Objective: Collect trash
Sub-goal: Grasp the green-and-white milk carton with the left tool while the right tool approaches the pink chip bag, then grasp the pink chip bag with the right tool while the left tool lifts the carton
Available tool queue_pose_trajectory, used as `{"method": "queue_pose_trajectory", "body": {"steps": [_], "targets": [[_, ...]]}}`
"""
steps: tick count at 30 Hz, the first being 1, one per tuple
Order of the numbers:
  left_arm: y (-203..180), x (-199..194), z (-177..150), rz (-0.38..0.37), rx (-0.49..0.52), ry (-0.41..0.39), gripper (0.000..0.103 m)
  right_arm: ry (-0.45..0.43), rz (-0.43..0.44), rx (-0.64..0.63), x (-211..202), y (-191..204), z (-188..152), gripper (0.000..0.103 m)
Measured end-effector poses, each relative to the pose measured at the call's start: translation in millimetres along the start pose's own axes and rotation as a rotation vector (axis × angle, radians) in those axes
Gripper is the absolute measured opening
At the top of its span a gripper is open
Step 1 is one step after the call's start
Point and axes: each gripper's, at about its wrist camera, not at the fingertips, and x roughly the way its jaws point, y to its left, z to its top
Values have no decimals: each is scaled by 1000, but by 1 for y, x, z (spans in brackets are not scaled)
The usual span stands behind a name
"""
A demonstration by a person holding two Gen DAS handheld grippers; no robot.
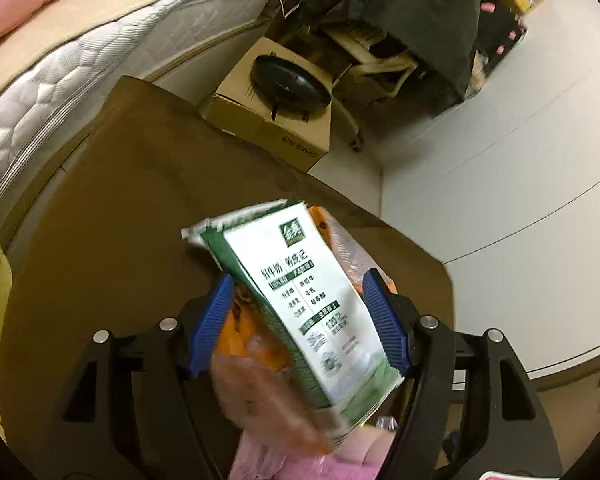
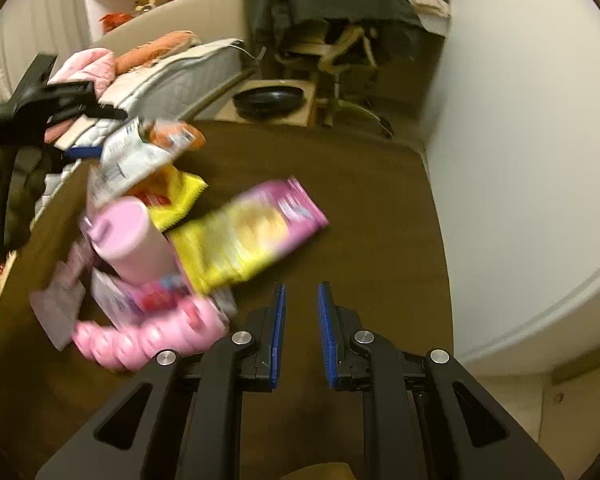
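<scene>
My left gripper (image 1: 300, 320) pinches a milk carton (image 1: 300, 296) plus an orange wrapper (image 1: 236, 328) above the tabletop (image 1: 140, 208); its long axis tilts, top end pointing away, up-left. Right gripper (image 2: 302, 332) slightly parted, empty; trash pile (image 2: 172, 248) sits ahead-left of it.
</scene>
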Motion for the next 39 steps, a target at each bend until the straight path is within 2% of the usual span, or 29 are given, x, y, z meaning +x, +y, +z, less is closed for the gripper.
{"method": "queue_pose_trajectory", "body": {"steps": [2, 6, 9, 15, 18, 21, 25, 29, 32, 35, 38, 39], "targets": [[-10, 10, -2, 40, 29, 19, 63, 6, 8, 6, 4, -3, -11, 17], [-35, 29, -9, 145, 159, 45, 65, 9, 64, 44, 7, -4, -25, 17], [-38, 30, -14, 166, 219, 56, 65, -6, 87, 47, 4, 0, -29, 17], [-35, 18, -28, 99, 311, 122, 58, -46, 154, 88, -3, 2, -7, 17], [-29, -4, -36, 64, 336, 93, 55, -25, 194, 65, -4, 11, 3, 17], [-15, -37, -44, -5, 332, 64, 54, -17, 209, 15, -12, 22, 4, 17], [-5, -77, -54, -46, 362, -1, 54, -33, 191, 3, -14, 30, 11, 17], [10, -102, -65, -74, 346, -19, 54, -42, 184, 110, 7, 19, 26, 17], [20, -115, -75, -52, 356, -37, 54, 31, 168, 238, 42, 4, 34, 17], [31, -126, -88, -18, 381, -57, 54, 69, 176, 320, 64, -3, 35, 17], [46, -131, -102, -2, 380, -51, 54, 92, 230, 390, 76, -5, 33, 17], [53, -132, -107, 2, 374, -45, 54, 74, 238, 405, 77, -4, 32, 17]]}}
